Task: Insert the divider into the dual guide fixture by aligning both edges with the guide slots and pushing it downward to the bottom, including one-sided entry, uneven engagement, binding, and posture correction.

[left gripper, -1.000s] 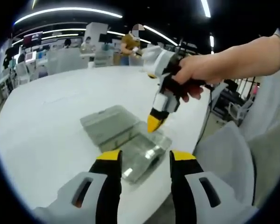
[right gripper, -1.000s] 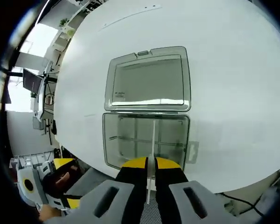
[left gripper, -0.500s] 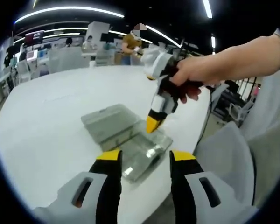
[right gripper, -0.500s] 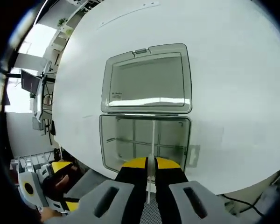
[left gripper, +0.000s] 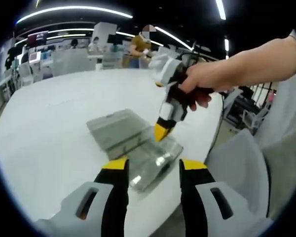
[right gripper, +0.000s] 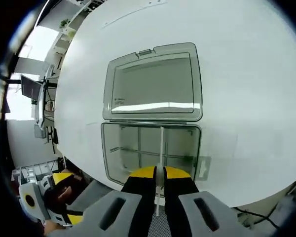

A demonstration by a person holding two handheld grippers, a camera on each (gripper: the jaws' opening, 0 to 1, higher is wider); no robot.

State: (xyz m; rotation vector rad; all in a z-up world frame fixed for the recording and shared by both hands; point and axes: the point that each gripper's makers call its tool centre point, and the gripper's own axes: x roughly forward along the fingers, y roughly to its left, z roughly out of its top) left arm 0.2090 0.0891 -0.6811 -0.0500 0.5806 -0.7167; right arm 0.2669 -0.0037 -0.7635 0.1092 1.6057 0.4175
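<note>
left gripper view: low at my table's near edge, facing across | right gripper view: above, looking down, seemingly close | shared: clear box [left gripper: 133,148] [right gripper: 153,118], table [left gripper: 49,133] [right gripper: 246,74]

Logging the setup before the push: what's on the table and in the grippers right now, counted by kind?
Clear compartment box with its lid open flat, on the white table: 1
White divider, thin strip clamped in the right gripper over the box tray: 1
Grippers: 2, the right gripper and the left gripper, open and holding nothing
Total: 4
</note>
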